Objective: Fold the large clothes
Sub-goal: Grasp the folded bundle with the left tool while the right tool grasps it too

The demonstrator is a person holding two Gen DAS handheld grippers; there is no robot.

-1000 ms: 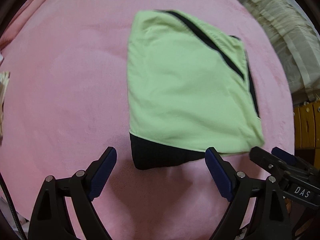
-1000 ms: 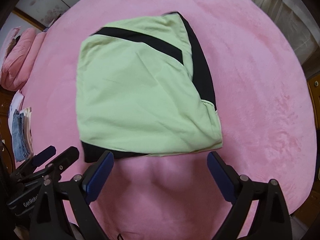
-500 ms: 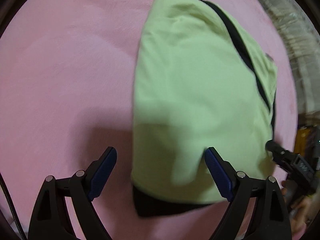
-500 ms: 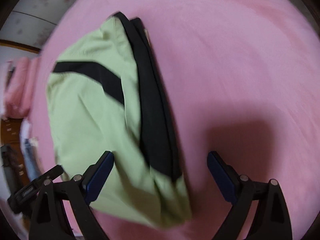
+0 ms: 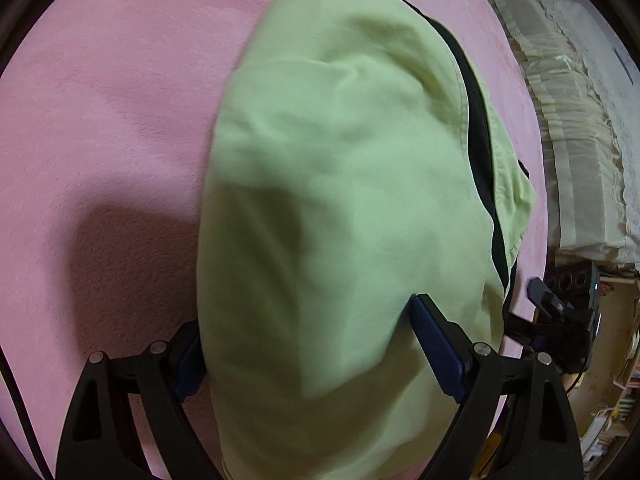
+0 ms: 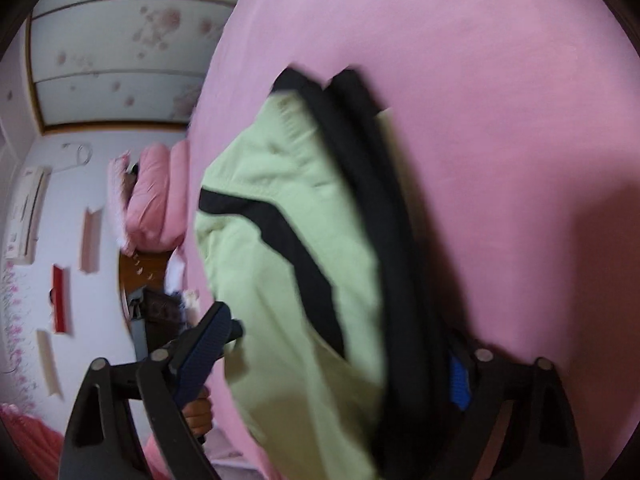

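Note:
A folded light green garment (image 5: 340,200) with black trim lies on the pink bedspread (image 5: 100,100). My left gripper (image 5: 308,320) straddles its near left edge with the jaws wide. One blue pad (image 5: 436,344) rests over the cloth, and the other pad (image 5: 188,364) is half hidden beside the edge. In the right wrist view the garment (image 6: 280,260) shows its black-trimmed side (image 6: 392,240). That side sits between the closing jaws of my right gripper (image 6: 340,332). The right pad (image 6: 460,384) is partly hidden behind the trim, and the left pad (image 6: 204,352) stands off the green cloth.
Cream frilled fabric (image 5: 580,140) hangs beyond the bed's right edge, with my right gripper (image 5: 552,308) in front of it. Pink pillows (image 6: 152,200) and a wooden headboard (image 6: 148,268) lie at the bed's far end. A person's hand (image 6: 196,412) shows low left.
Both grippers have sunk and closed in on the garment. Its side edges, ahead of the fingers a second ago, now lie between the jaws. The right view has swung towards the wall.

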